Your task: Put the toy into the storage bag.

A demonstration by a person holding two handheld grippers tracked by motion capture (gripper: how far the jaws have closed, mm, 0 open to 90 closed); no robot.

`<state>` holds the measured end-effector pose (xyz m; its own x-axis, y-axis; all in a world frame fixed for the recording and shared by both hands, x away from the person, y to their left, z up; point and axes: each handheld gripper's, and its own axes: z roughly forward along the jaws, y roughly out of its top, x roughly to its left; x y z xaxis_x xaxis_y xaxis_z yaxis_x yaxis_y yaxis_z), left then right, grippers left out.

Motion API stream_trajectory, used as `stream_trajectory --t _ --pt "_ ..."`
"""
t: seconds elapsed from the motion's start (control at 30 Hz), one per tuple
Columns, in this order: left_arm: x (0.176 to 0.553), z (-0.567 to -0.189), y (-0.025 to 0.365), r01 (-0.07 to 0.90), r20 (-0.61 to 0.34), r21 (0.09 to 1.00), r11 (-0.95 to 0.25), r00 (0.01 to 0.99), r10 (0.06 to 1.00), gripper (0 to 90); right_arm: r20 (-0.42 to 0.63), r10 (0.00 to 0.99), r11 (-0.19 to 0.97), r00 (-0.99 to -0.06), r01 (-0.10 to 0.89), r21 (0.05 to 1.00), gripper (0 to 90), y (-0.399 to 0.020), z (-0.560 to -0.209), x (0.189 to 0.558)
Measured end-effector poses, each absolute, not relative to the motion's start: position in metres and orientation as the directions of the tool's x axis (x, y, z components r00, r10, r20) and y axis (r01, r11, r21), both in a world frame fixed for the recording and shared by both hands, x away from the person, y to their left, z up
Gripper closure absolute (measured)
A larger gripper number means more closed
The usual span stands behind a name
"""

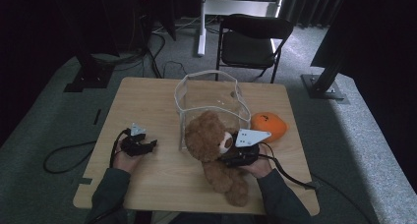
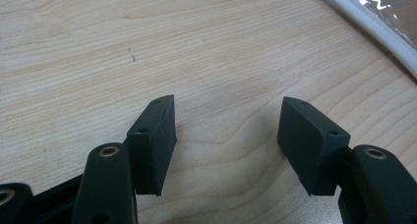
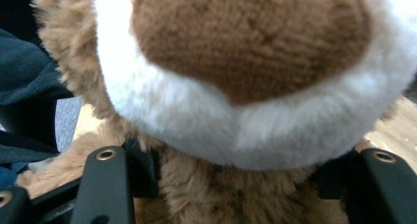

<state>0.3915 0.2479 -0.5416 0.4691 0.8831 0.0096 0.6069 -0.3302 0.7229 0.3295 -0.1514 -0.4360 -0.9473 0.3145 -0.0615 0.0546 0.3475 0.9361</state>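
Soft, light brown plush teddy bear [image 3: 206, 199] squashes at its neck between the right gripper [image 1: 239, 154] jaws; left gripper [image 2: 226, 140] gapes empty.

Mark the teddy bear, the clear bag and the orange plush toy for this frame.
teddy bear [image 1: 206, 135], high view, on its head.
clear bag [image 1: 183, 91], high view, on its left wall.
orange plush toy [image 1: 269, 125], high view, on its middle.

Looks like a lab or test room w/ dark curtains [image 1: 305, 3], a folding chair [image 1: 251, 40] past the wooden table [image 1: 147, 101], metal stand feet [image 1: 324, 89] and cables [image 1: 64, 155] on grey carpet.
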Motion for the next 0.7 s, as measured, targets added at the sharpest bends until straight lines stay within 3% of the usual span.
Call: stream_trajectory --t 0.7 --pt "0.391 -0.542 0.248 0.607 0.012 0.722 -0.332 0.469 0.883 39.8 0.002 0.285 0.149 -0.959 0.046 0.988 37.6 -0.172 -0.409 0.321"
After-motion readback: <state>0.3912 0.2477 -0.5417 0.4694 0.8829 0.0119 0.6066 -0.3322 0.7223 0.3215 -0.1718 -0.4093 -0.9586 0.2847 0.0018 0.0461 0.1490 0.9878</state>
